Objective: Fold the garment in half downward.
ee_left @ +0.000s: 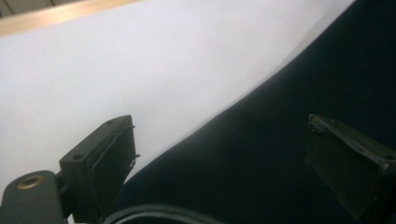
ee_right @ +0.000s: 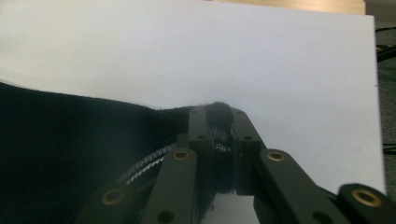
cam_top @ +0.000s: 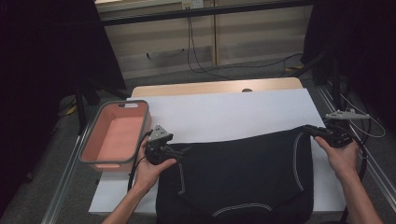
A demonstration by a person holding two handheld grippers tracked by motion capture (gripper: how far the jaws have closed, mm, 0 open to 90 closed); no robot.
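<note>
A dark cloth with pale stitching lies flat on the white sheet, on the near half of the table. In the high view the right gripper sits at the cloth's far right corner. The right gripper view shows more: its jaws are pressed tight on a bunched bit of that corner. The left gripper has its jaws spread wide over the cloth's edge (touching nothing). The high view also shows a pink bin just left of it.
</note>
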